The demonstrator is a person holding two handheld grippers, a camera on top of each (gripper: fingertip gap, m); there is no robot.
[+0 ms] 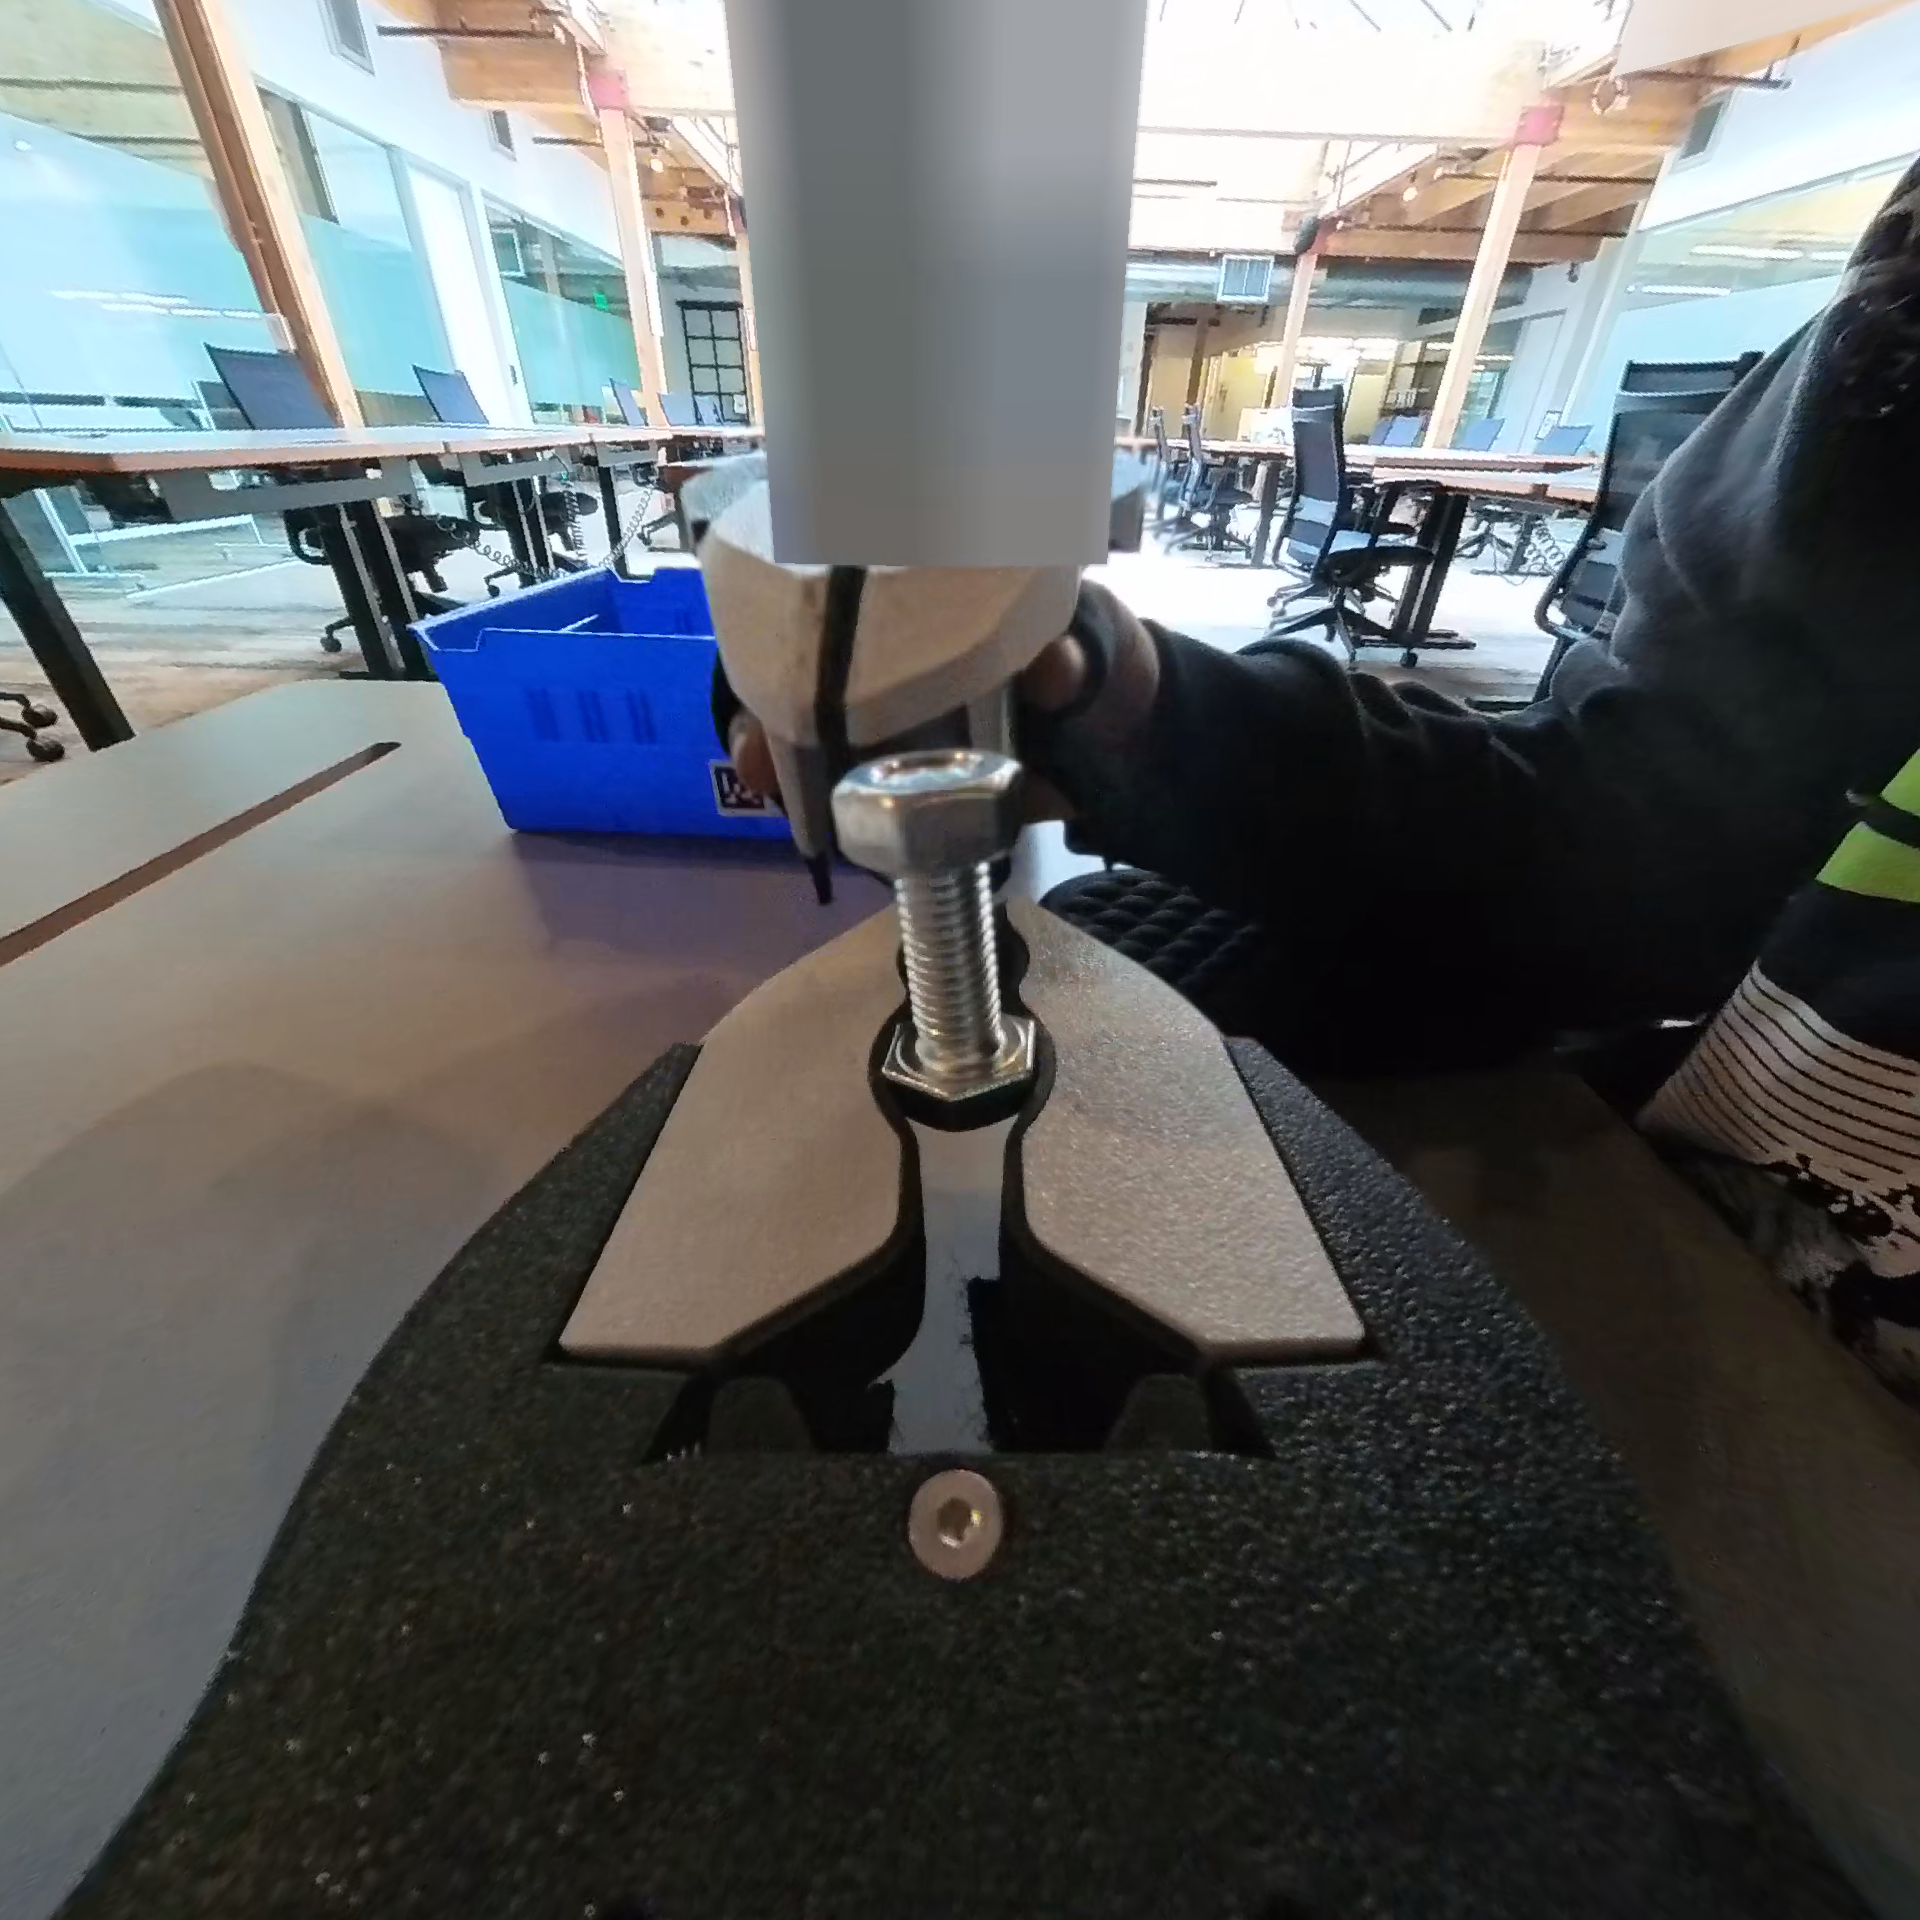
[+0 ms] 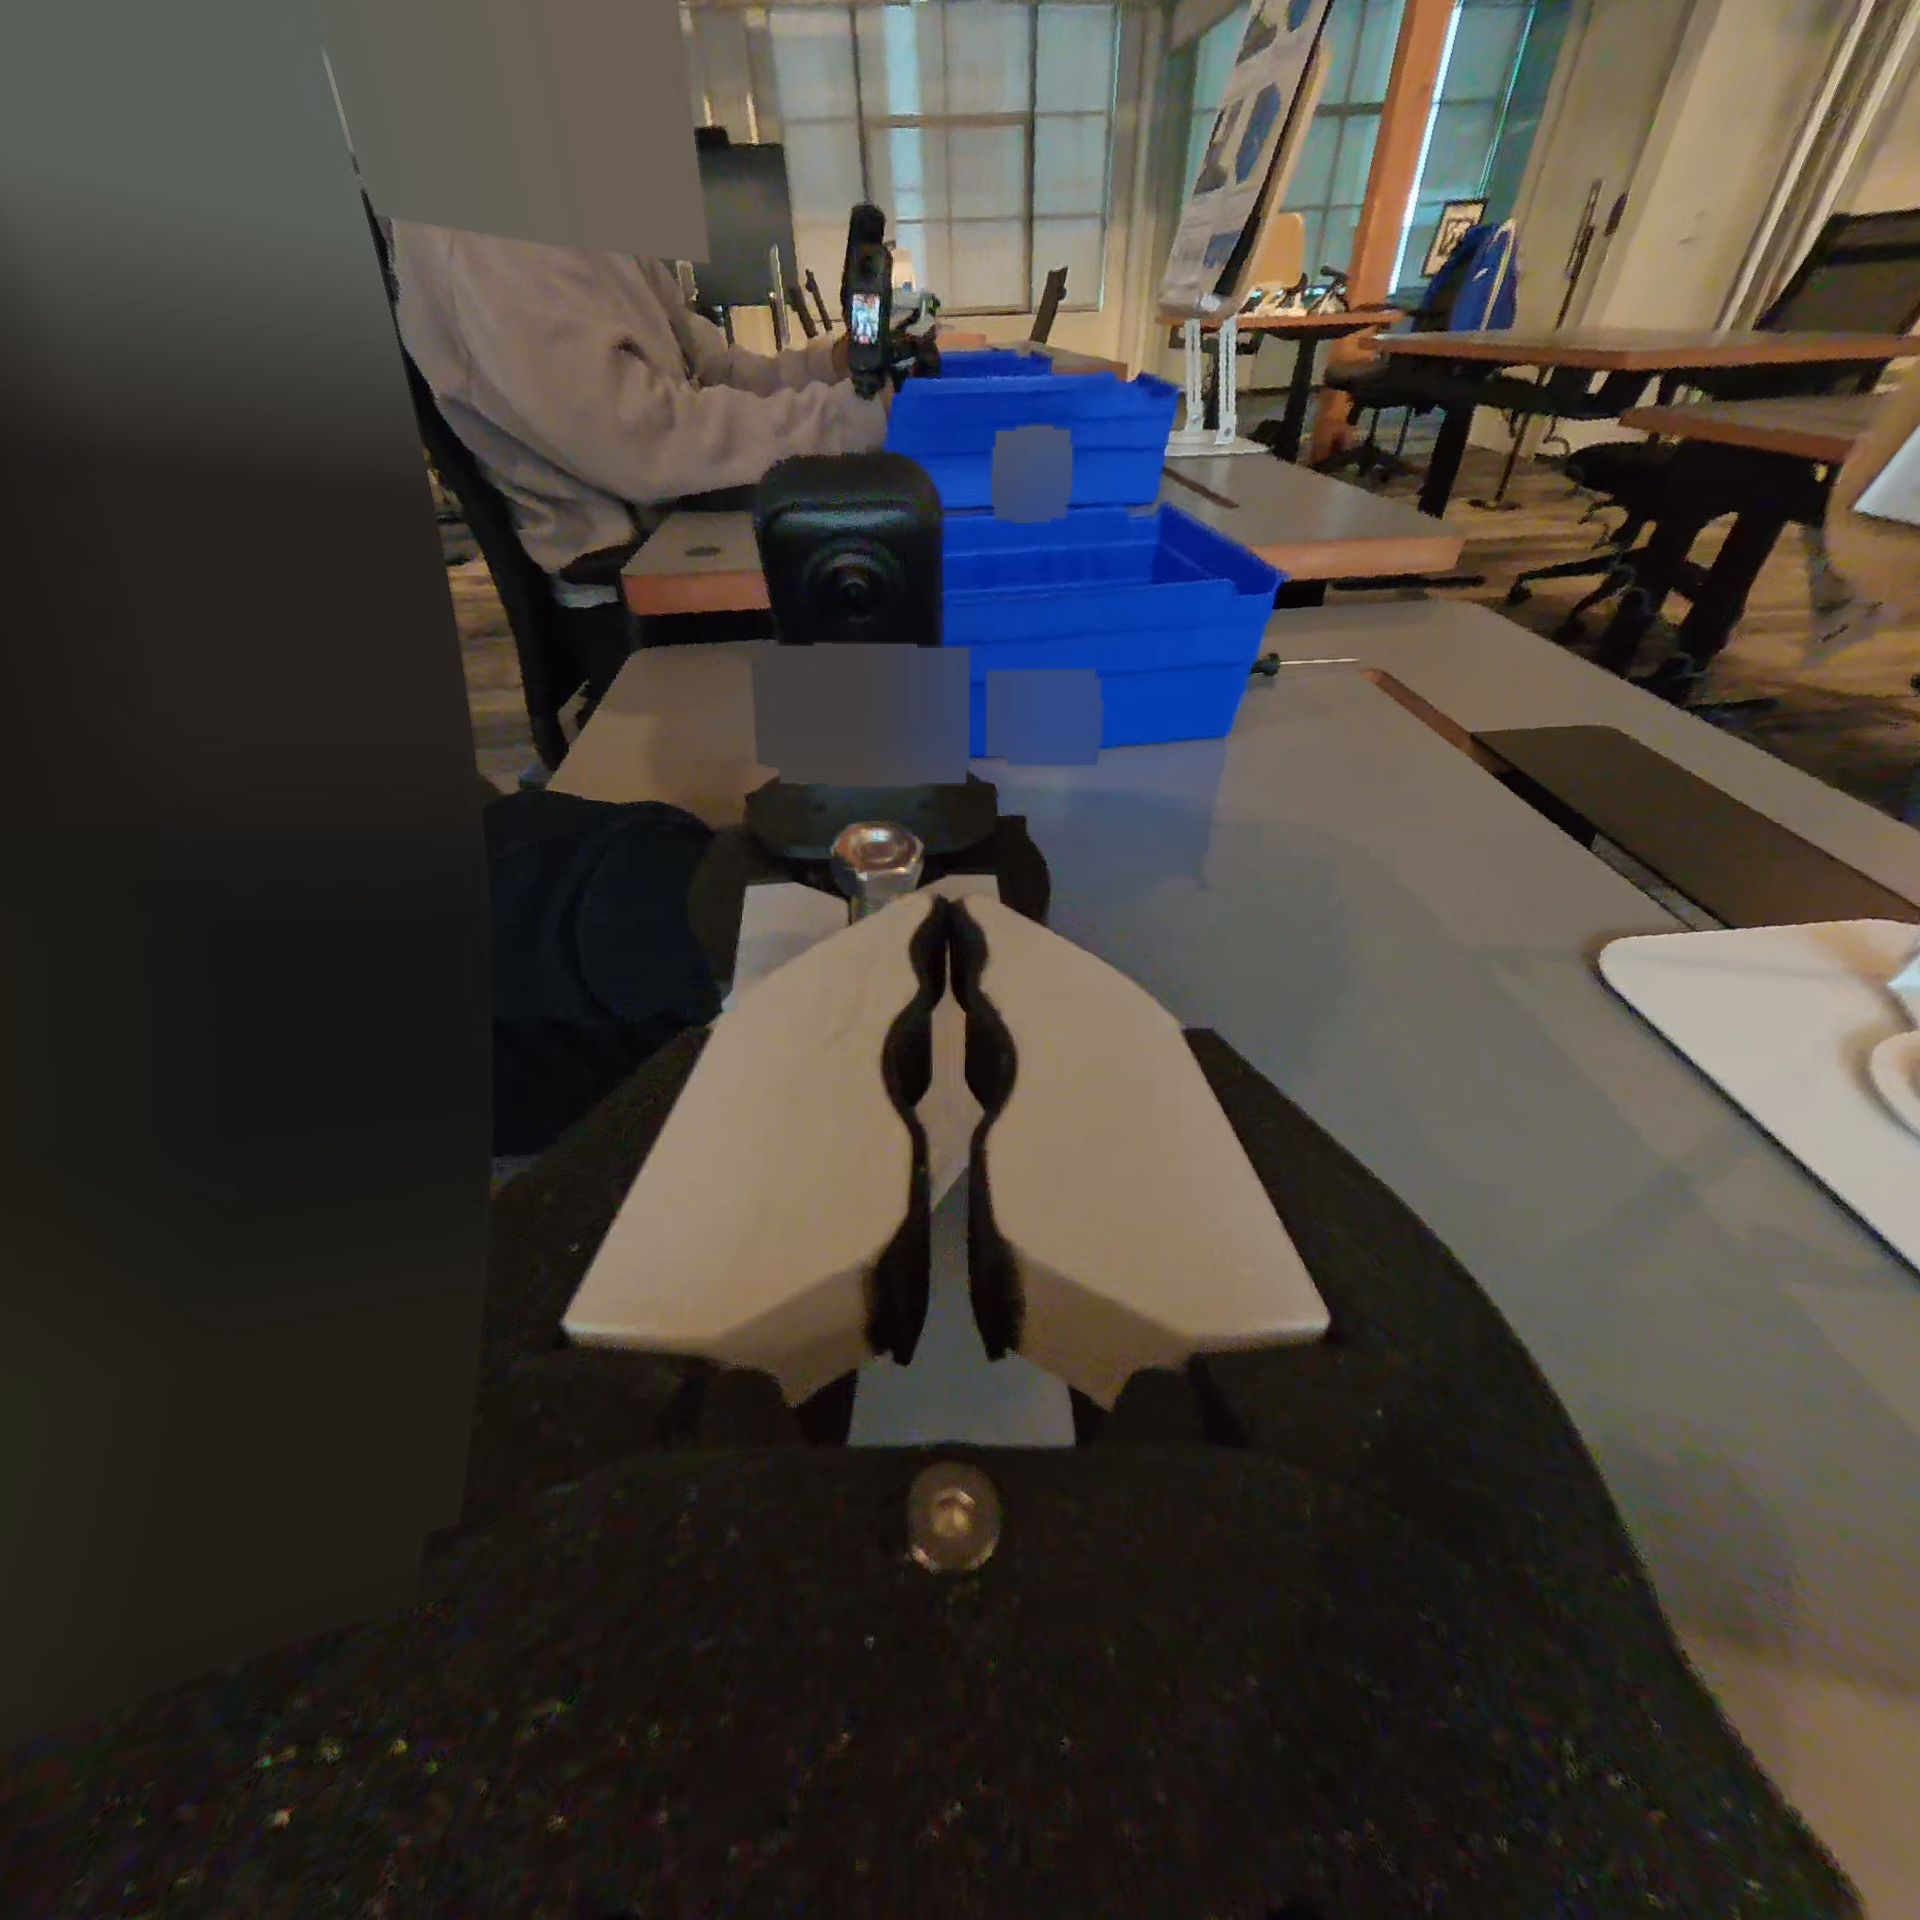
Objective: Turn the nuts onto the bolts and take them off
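Grey table (image 1: pixel 260 1039) — left gripper (image 1: pixel 961 997) gripping nut (image 1: pixel 956 1065)

Grey table (image 2: pixel 1351 935); blue bin (image 2: pixel 1122 634); white tray (image 2: pixel 1756 1018)

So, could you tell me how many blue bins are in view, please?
3. One blue bin sits on the near table behind the bolt, a second stands behind it, and a third peeks out farther back. Others may be hidden.

No readable text; blue bin (image 1: pixel 582 707) label blurred
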